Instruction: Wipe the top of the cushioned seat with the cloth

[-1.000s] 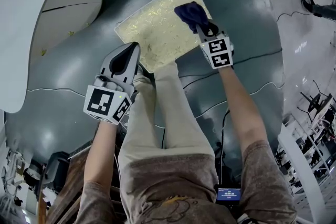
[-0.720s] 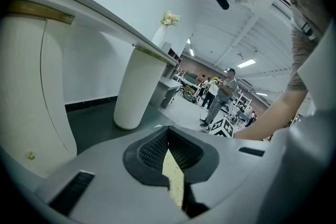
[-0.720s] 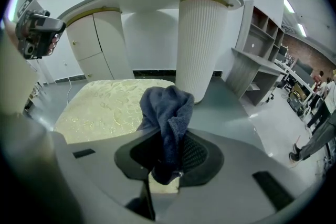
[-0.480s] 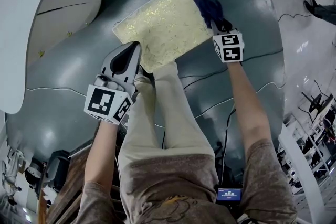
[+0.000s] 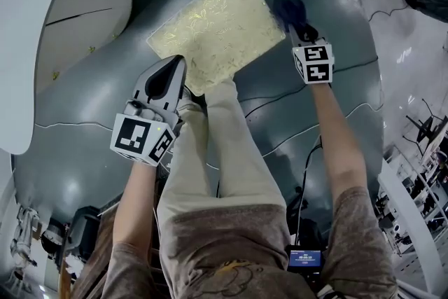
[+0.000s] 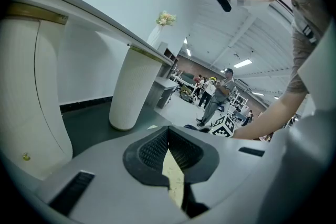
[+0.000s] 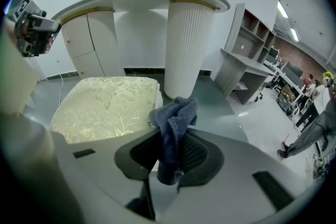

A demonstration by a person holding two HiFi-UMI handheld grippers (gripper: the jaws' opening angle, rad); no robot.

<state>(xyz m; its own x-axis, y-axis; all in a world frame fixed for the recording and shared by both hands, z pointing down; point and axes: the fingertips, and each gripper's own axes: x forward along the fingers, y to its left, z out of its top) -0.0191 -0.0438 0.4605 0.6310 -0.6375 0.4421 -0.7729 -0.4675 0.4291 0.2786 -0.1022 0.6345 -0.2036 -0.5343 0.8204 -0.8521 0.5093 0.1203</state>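
Head view with both gripper views. The glossy dark grey floor (image 5: 336, 122) fills most of the field, and a curved white counter (image 5: 28, 24) borders it at left.

The cushioned seat (image 5: 210, 31) is a square pad in pale yellow leaf-patterned fabric. It stands on the floor ahead of the person's knee, and its top is bare.

The left gripper (image 5: 171, 73) hangs just beside the seat's near corner. Its fingers are brought together with nothing between them (only a sliver of yellow fabric shows beyond the gap).

The right gripper (image 5: 299, 24) is held off the seat's right edge, over the floor and not over the pad. Its fingers are clamped on a dark blue terry cloth (image 7: 173, 123).

The cloth is pinched at a fold. One loose wad stands above the fingers and a short tail droops below.

Handling, as judged:
- The cloth is light, limp and easily bunched, so it should be held mid-fold as here, with the wad leading so that cloth rather than fingers meets the fabric.
- The seat is soft and yielding and its woven cover will probably drag, so light, flat strokes suit it.
- The near corner is the natural place to steady it.
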